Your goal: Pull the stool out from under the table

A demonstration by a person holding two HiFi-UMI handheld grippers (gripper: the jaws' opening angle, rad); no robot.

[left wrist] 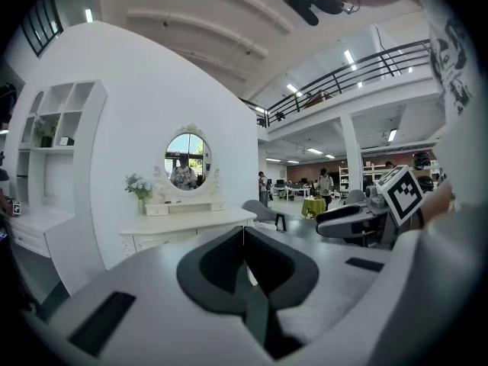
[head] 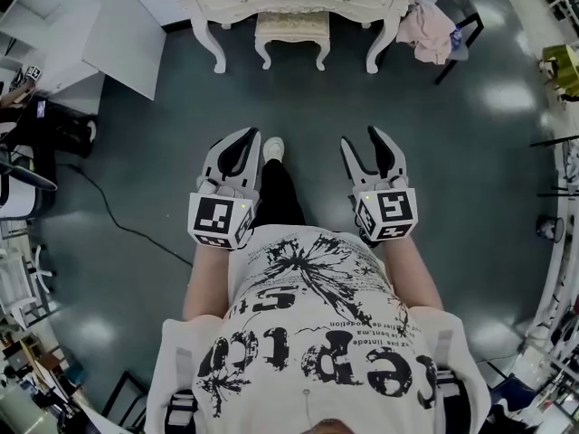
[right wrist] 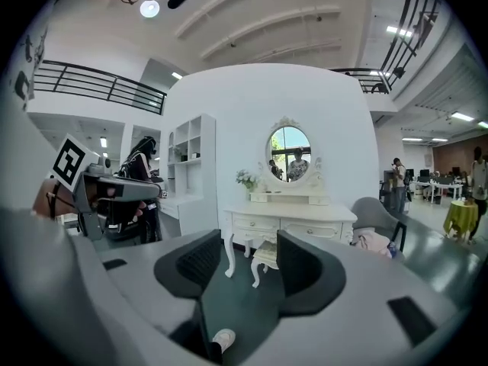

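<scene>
Overhead light fills the head view evenly and leaves pale glare patches on the dark floor point(head: 507, 98); its edges bow outward. Both gripper views are bright, with glowing strip lights point(left wrist: 351, 56) and black rounded corners. Close to the lens, the left gripper point(left wrist: 244, 231) and right gripper point(right wrist: 248, 242) look soft; the room behind is sharper.

In the right gripper view an oval mirror point(right wrist: 289, 152) hangs on the white wall point(right wrist: 229, 105). A flower bunch point(right wrist: 245, 178) sits at its 8 o'clock, a white shelf unit point(right wrist: 191, 162) at 9 o'clock, and a grey chair point(right wrist: 372, 213) bearing a pink cloth point(right wrist: 371, 240) at 4 o'clock. In the head view a black cable point(head: 107, 208) crosses the floor point(head: 163, 125) at 9 o'clock.
</scene>
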